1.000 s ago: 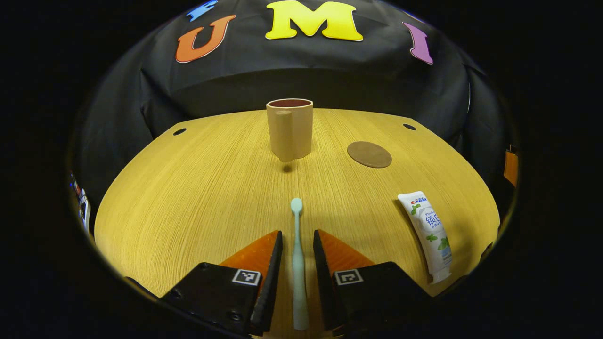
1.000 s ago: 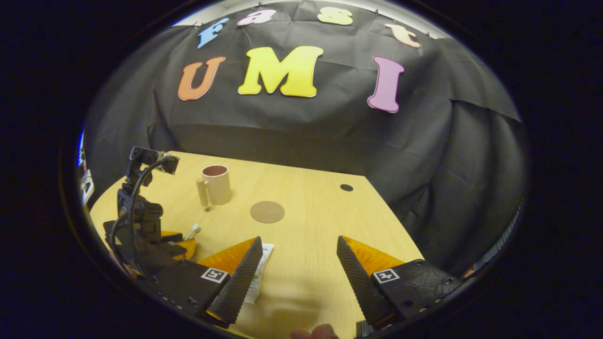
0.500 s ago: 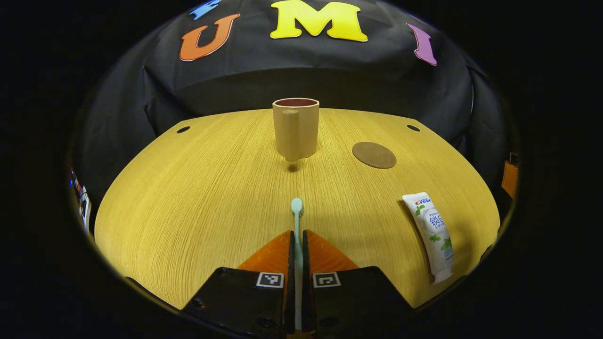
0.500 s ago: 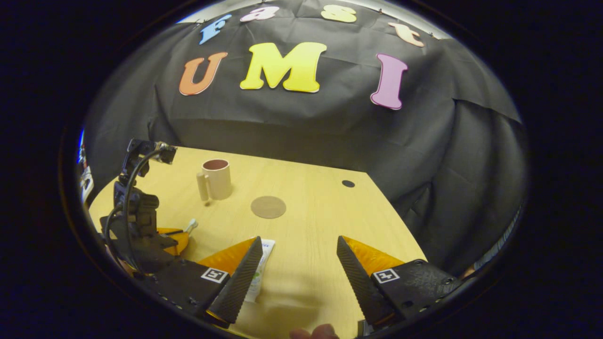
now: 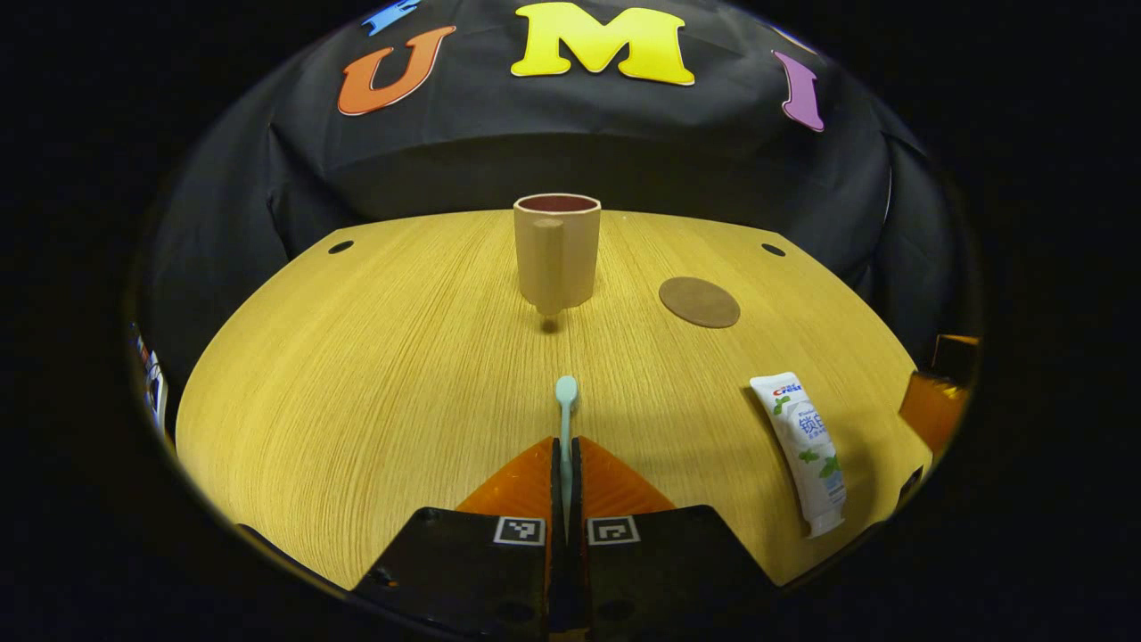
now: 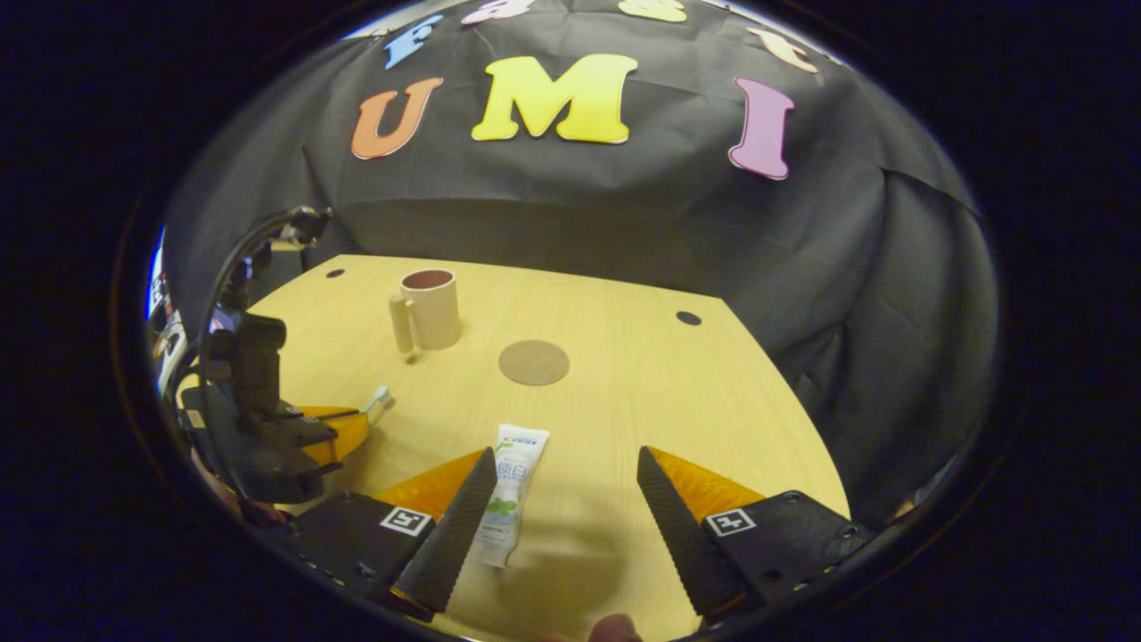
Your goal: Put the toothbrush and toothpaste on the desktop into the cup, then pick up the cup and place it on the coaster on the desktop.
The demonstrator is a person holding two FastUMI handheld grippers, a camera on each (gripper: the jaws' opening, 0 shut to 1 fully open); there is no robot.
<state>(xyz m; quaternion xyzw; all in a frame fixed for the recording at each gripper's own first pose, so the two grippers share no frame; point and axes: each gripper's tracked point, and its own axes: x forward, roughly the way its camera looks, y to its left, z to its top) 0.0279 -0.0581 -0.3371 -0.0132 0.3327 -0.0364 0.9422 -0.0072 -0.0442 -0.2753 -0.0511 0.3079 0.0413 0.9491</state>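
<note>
My left gripper has its fingers clenched on the pale mint toothbrush, whose head points toward the tan cup standing farther back on the desk. My right gripper hovers spread above the white toothpaste tube, the round brown coaster beyond it.

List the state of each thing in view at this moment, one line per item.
toothbrush: clamped in the left gripper, head pointing toward the cup
left gripper: shut on the toothbrush
right gripper: open, above the desktop by the toothpaste
toothpaste: lying flat on the desktop
cup: upright, nothing seen inside
coaster: flat, bare
desktop: bears all the items
</note>
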